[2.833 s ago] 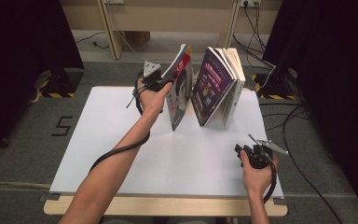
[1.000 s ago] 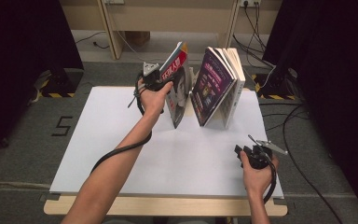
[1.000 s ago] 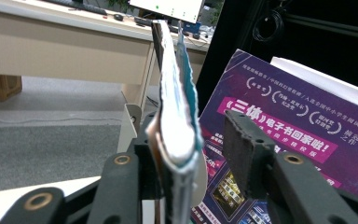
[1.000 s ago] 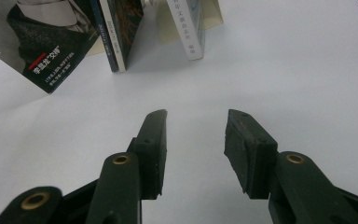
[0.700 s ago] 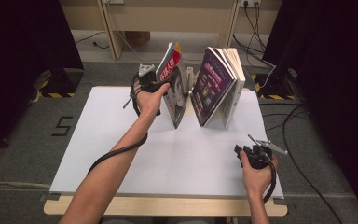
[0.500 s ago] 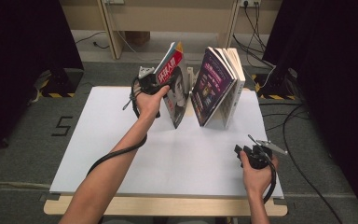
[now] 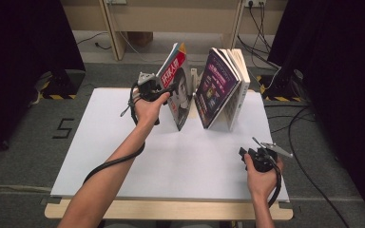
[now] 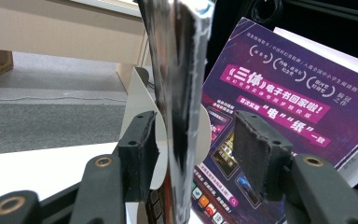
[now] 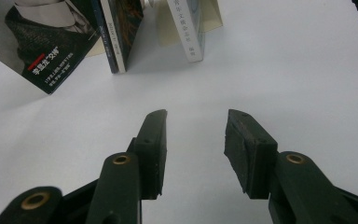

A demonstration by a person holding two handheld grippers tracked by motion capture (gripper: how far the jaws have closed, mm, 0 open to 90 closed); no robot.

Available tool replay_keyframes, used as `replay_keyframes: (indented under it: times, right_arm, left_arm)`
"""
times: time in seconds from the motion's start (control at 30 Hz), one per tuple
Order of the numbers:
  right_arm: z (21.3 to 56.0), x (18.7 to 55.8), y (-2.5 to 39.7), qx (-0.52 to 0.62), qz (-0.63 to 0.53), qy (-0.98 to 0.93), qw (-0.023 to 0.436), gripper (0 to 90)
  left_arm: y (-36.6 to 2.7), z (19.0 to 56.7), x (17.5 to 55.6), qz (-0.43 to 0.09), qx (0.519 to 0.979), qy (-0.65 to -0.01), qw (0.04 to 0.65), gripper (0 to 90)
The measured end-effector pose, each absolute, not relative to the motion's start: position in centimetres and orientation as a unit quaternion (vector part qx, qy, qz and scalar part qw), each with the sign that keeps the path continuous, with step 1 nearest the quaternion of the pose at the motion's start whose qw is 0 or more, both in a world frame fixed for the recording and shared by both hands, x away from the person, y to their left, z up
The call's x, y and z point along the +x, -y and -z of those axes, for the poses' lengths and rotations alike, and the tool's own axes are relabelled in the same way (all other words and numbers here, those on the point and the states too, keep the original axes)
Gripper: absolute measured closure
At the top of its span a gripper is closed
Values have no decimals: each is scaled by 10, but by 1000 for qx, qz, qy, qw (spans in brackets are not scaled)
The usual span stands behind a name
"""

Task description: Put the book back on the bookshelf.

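Note:
A magazine with a red title and a portrait cover point(image 7: 177, 78) stands tilted on the white table top point(image 7: 123, 142). In the left gripper view its edge point(image 8: 179, 93) runs up between my jaws. My left gripper point(image 7: 167, 89) point(image 8: 193, 149) is open around that edge; the left pad lies close against it and the right pad point(image 8: 256, 149) stands clear. To the right a purple-covered magazine point(image 7: 215, 88) point(image 8: 279, 107) leans against several upright books point(image 7: 237, 80). My right gripper point(image 7: 245, 155) point(image 9: 195, 144) is open over bare table near the front right, with nothing between its fingers.
A white bookend point(image 8: 137, 98) stands behind the magazines. In the right gripper view the portrait magazine point(image 9: 46, 51) and the book spines point(image 9: 186, 28) rest on the table ahead. Cables and a dark curtain ring the table; its front edge point(image 7: 171, 209) is wooden.
The top of the red-titled magazine has swung a little to the left, away from the purple stack, with my left gripper. The right gripper has stayed put.

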State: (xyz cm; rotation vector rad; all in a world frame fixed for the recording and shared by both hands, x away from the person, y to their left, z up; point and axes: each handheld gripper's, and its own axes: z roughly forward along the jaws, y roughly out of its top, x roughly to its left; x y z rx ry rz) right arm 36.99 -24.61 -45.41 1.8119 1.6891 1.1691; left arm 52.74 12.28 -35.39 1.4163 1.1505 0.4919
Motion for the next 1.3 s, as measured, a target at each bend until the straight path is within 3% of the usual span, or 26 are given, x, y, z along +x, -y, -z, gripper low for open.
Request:
replay_keyframes:
  times: [1.3]
  right_arm:
    - [454, 370, 235, 642, -412, -614, 204, 586]
  left_arm:
    - [-175, 375, 468, -197, 641, -483, 563, 412]
